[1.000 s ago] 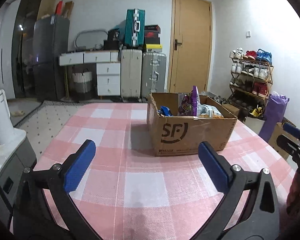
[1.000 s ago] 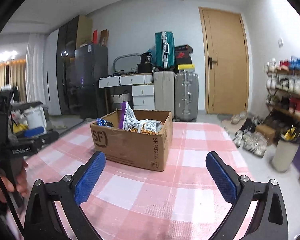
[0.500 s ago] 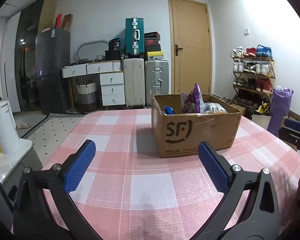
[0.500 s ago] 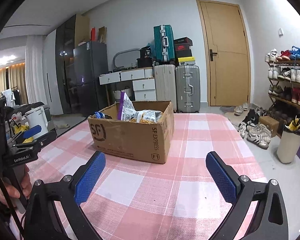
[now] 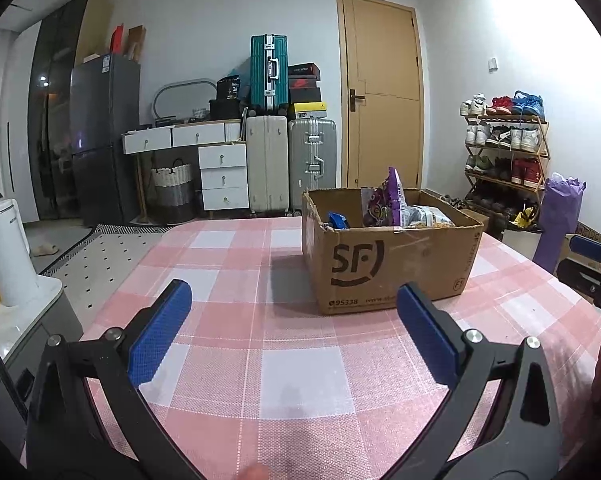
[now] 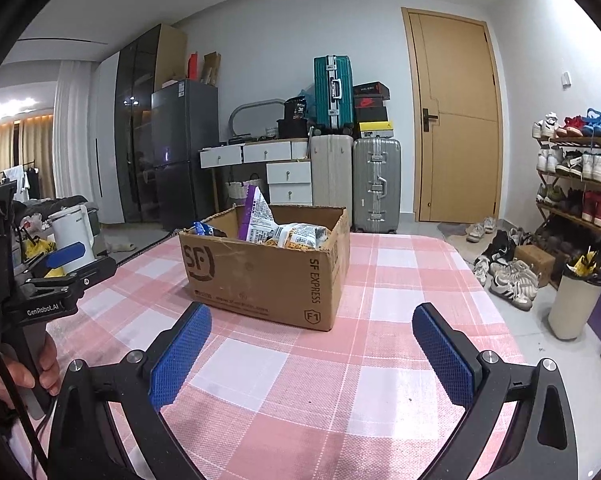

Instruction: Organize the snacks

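A brown SF cardboard box [image 5: 392, 264] stands on the pink checked table [image 5: 260, 320]; it also shows in the right wrist view [image 6: 260, 272]. It holds snack bags: a purple one [image 5: 384, 204], a blue one [image 5: 338, 220] and a pale one [image 5: 428, 216]. My left gripper [image 5: 294, 336] is open and empty, low over the table, short of the box and to its left. My right gripper [image 6: 310, 352] is open and empty, in front of the box's right corner. Each gripper shows at the edge of the other's view.
A white kettle [image 5: 4, 252] stands on a side unit left of the table. Suitcases [image 5: 290, 168], white drawers and a fridge line the far wall by a wooden door [image 5: 382, 92]. A shoe rack [image 5: 504, 148] and a bin [image 6: 572, 304] stand at the right.
Both grippers have dropped lower and tilted up, so the box appears lower in both views. Both stay open and empty.
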A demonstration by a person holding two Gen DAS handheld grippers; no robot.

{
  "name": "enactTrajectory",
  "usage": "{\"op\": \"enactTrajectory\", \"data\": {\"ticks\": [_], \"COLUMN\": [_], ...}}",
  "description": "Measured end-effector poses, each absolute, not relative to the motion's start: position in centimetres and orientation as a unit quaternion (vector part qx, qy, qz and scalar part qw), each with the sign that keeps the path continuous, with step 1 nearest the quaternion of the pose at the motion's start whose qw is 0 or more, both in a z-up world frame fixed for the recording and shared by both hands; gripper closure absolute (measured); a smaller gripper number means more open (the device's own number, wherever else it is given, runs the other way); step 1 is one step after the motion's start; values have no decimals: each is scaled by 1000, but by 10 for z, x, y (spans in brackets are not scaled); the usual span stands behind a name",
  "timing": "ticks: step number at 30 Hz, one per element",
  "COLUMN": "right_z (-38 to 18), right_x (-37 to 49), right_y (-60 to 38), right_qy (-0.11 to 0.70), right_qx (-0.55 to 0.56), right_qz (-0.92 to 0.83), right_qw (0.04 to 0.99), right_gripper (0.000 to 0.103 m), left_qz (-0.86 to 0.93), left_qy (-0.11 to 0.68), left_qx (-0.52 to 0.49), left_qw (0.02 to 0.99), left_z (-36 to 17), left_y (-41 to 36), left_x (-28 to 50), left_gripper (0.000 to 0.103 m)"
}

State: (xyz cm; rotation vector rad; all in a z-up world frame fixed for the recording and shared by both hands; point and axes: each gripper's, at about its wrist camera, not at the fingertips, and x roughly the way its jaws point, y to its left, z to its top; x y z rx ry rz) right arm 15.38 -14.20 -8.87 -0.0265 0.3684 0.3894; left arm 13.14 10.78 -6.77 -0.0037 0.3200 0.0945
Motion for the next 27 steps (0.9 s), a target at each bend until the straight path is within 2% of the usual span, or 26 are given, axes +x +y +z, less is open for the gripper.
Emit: {"op": "enactTrajectory", "data": {"ticks": [27], "right_z": [-88], "right_x": [149], "right_y": [-140], "right_qy": [171], "right_qx": [-23], "right_qz": [192], "right_qw": [966], "right_gripper": [1], "left_qz": [44], "left_qy": [159], "left_qx": [2], "left_qw": [986], "left_z": [-75], "left_y": [110], "left_x": [139], "left_gripper": [1]}}
